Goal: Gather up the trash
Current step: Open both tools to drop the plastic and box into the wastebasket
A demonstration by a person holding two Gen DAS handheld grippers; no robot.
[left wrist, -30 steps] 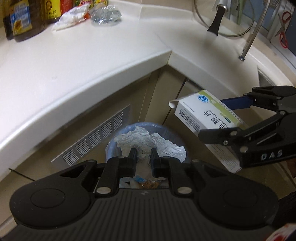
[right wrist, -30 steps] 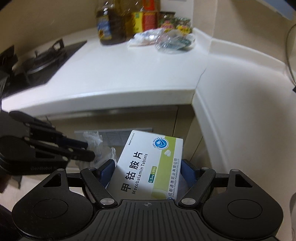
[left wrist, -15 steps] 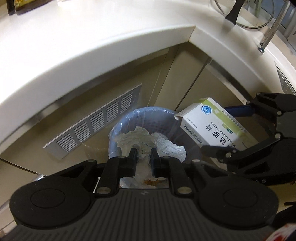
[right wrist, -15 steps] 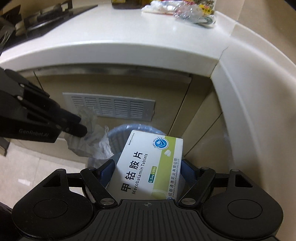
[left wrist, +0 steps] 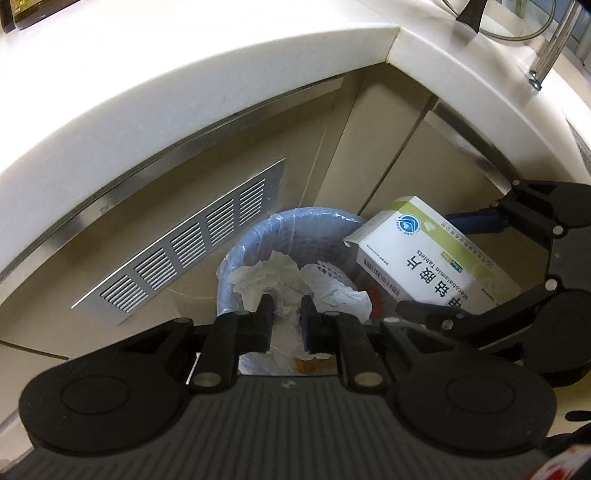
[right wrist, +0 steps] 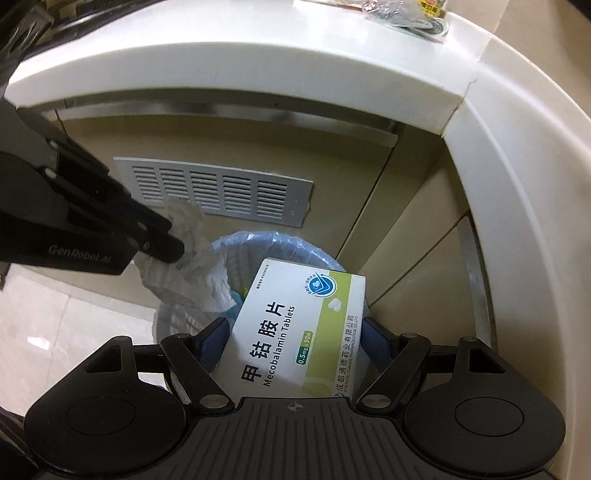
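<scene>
Left tool [left wrist: 286, 317]: clenched on a crumpled tissue [left wrist: 295, 280], jaws nearly together, paper bunched around the fingertips; it hangs right over the bin [left wrist: 258, 236].
Right tool [right wrist: 293, 343]: clamped on a medicine box [right wrist: 295, 332], blue pads on both side faces, jaws wide because the box is wide.
Box position: tilted, front end poking over the bin's right rim; in the left view the box [left wrist: 424, 266] sits just beside the tissue, not touching it.
Bin: round basket with a blue liner, on the floor in the cabinet corner below the tabletop [left wrist: 184, 92]; some paper and orange scraps already inside.
Change: a second ago both tools were higher, tabletop filling the views with bottles in sight; now both have dropped below the tabletop edge and the bin opening fills the centre. Grips unchanged, nothing dropped.
Meaning: carry step basically done, both items lined up for release; looks like letting go is next.
Risk: box overhangs the rim, could tip outside if released here; a small shift toward the bin centre would be safer.
Left on tabletop: plastic wrappers [right wrist: 406, 14] near the far edge, probably more trash to fetch.
</scene>
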